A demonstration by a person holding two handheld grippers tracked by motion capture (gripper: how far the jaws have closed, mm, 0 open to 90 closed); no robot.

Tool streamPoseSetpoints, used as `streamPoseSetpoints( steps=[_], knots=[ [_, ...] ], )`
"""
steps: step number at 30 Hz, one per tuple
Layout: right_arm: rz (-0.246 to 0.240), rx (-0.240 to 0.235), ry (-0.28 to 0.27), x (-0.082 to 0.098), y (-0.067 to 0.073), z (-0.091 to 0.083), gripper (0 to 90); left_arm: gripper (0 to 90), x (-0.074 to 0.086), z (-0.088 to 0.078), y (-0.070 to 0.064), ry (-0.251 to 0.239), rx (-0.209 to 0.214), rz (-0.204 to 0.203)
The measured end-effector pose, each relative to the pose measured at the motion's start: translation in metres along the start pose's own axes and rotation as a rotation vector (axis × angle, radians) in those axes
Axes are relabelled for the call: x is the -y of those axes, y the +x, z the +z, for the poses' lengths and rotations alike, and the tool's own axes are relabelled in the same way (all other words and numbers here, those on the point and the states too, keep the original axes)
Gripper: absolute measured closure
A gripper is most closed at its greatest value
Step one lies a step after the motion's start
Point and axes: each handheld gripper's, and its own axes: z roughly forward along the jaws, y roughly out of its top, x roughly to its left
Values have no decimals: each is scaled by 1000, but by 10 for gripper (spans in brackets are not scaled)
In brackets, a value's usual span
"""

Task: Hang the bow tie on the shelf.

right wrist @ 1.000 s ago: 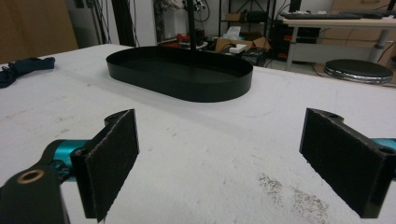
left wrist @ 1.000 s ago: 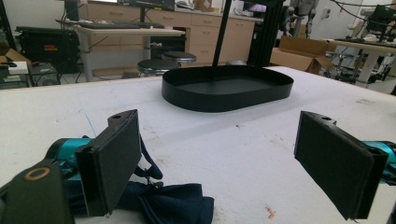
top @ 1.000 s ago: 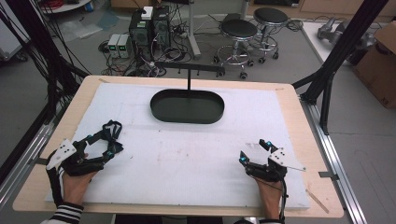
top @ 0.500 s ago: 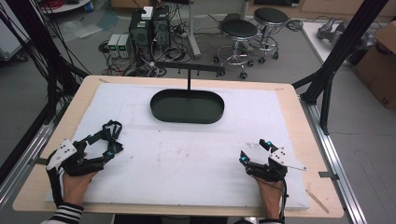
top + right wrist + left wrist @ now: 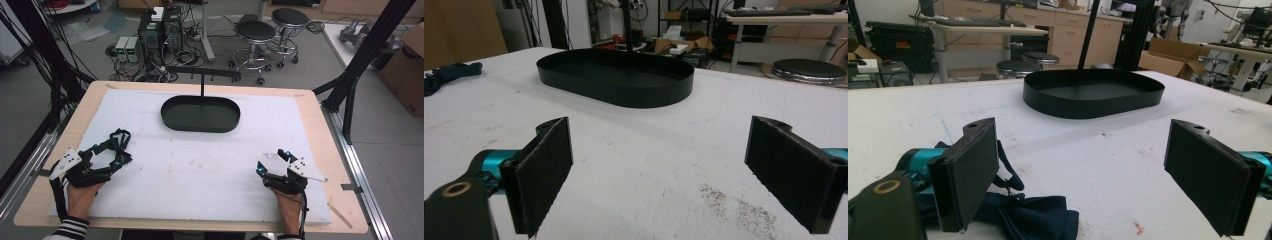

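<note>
Black tray (image 5: pixel 200 114): one, oval, low-walled, thin post rising from its middle; far centre of white table (image 5: pixel 200 170).
Dark blue cloth (image 5: pixel 1018 212): one, crumpled beneath my left gripper (image 5: pixel 1098 175).
Grippers: two; left jaws apart, right gripper (image 5: pixel 664 175) jaws apart, both holding nothing.

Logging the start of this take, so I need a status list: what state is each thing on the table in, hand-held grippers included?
Left hand-held gripper: open, holding nothing, low over the table.
Right hand-held gripper: open, holding nothing.
Tray: empty, flat on the table, a post standing in it.
Dark blue cloth: crumpled, loose on the table, under the left jaws.
</note>
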Motion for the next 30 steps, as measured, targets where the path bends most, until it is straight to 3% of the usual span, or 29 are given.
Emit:
streamPoseSetpoints(
  steps=[5, 13, 19, 21, 22, 30],
  knots=[
    [0, 0, 0, 0, 0, 0, 107, 141, -5, -1, 3, 10, -1, -2],
    [-2, 0, 1, 0, 0, 0, 107, 138, -38, -5, 14, 41, 2, 43],
    [0, 0, 3, 0, 0, 0, 107, 139, -57, -3, 21, 129, 25, 99],
    [-5, 1, 1, 0, 0, 1, 107, 138, -63, 1, 25, 183, 38, 122],
    [-5, 1, 1, 0, 0, 1, 107, 138, -63, 1, 25, 183, 38, 122],
    [-8, 2, 1, 0, 0, 1, 107, 139, -86, 10, 48, 300, 41, 173]
  ],
)
